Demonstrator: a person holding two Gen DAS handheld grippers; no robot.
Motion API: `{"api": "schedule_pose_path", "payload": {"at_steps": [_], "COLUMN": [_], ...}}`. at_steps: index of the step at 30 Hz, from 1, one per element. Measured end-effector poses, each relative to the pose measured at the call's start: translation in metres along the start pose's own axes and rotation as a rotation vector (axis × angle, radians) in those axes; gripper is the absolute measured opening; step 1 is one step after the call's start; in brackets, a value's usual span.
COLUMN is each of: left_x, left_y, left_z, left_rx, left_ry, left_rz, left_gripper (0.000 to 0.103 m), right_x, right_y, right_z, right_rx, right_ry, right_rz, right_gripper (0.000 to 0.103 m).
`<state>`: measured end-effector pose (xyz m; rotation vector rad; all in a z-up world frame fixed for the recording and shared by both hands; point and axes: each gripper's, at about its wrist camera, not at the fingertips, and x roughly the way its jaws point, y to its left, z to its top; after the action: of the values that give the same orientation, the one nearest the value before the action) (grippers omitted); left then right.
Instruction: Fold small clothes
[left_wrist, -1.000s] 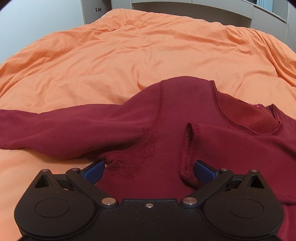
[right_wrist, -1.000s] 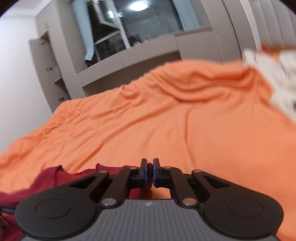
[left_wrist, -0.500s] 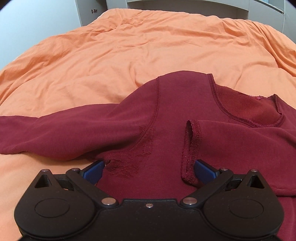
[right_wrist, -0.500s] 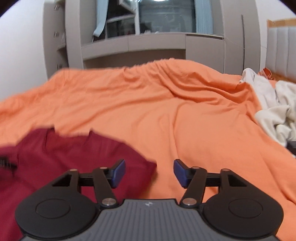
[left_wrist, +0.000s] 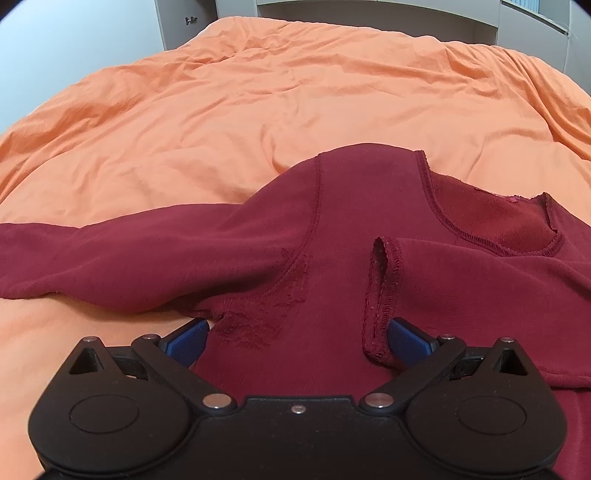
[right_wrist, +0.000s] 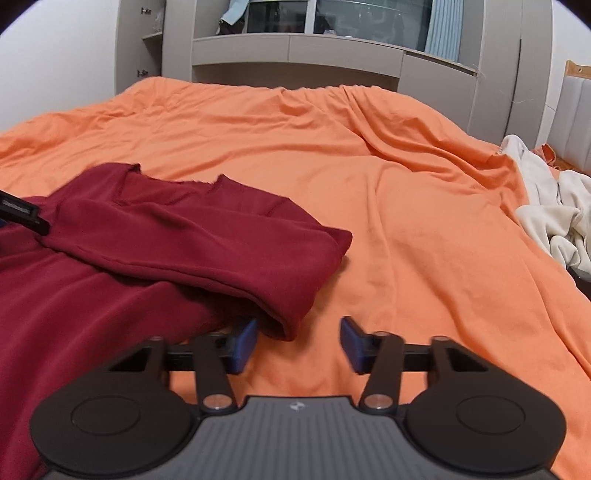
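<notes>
A dark red long-sleeved top (left_wrist: 351, 229) lies on the orange bedspread (left_wrist: 295, 92). One sleeve (left_wrist: 110, 258) stretches to the left. The other is folded across the chest, its cuff (left_wrist: 382, 295) next to my right-hand pad. My left gripper (left_wrist: 297, 325) rests open over the top, with the cloth between its wide-set jaws. In the right wrist view, the top (right_wrist: 184, 236) fills the left side. My right gripper (right_wrist: 298, 328) is closing with its pads still apart. The top's folded edge (right_wrist: 280, 325) lies just inside its left pad and is not pinched.
A heap of cream clothes (right_wrist: 546, 210) lies at the right edge of the bed. Grey cupboards and shelves (right_wrist: 295, 48) stand behind the bed. Part of the left gripper (right_wrist: 22, 214) shows at the far left of the right wrist view.
My right gripper went from shut to open, rolled level and swung toward the red top, then narrowed a little. The left gripper stayed put.
</notes>
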<state>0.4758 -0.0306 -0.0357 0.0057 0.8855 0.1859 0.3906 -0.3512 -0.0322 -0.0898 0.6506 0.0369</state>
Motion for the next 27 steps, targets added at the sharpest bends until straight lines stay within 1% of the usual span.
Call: {"api": "schedule_pose_path", "payload": {"at_steps": [2,3,5,9,13,17,19,21,23,24,25,27], "left_x": [0.000,0.000,0.000,0.000,0.001,0.000,-0.001,-0.007,-0.015,-0.020,-0.026,-0.037], "left_y": [0.001,0.001,0.002,0.002,0.001,0.001,0.002,0.004,0.007,0.009,0.012,0.020], "left_z": [0.001,0.001,0.000,-0.001,-0.002,-0.001,-0.001,-0.001,-0.001,-0.002,-0.002,-0.003], "left_rx": [0.000,0.000,-0.002,0.002,0.004,0.005,0.000,-0.004,-0.010,-0.016,-0.021,-0.029], "left_ry": [0.000,0.001,0.002,0.003,0.010,0.011,0.009,-0.012,-0.045,-0.063,-0.083,-0.120], "left_rz": [-0.002,-0.003,-0.004,-0.006,-0.005,-0.008,-0.013,-0.024,-0.044,-0.055,-0.066,-0.077], "left_gripper": [0.103,0.103,0.103,0.103,0.102,0.102,0.102,0.102,0.102,0.102,0.102,0.102], "right_x": [0.003,0.003,-0.002,-0.015,-0.007,-0.008,-0.010,-0.013,-0.022,-0.026,-0.031,-0.039], "right_y": [-0.001,-0.004,-0.004,-0.001,0.004,0.006,0.001,-0.006,-0.011,-0.013,-0.014,-0.017], "right_z": [-0.002,-0.002,-0.001,0.001,-0.004,-0.006,-0.004,0.000,0.004,0.006,0.008,0.012], "right_rx": [0.016,0.024,0.024,-0.018,-0.049,-0.083,-0.064,-0.065,-0.088,-0.102,-0.119,-0.127], "right_ry": [-0.006,-0.005,0.004,0.042,0.089,0.108,0.107,0.109,0.089,0.072,0.053,0.021], "right_rz": [-0.006,0.012,0.025,0.035,0.028,0.053,0.085,0.117,0.123,0.125,0.124,0.118], "right_gripper": [0.010,0.006,0.005,0.005,0.005,0.005,0.006,0.020,0.066,0.073,0.077,0.083]}}
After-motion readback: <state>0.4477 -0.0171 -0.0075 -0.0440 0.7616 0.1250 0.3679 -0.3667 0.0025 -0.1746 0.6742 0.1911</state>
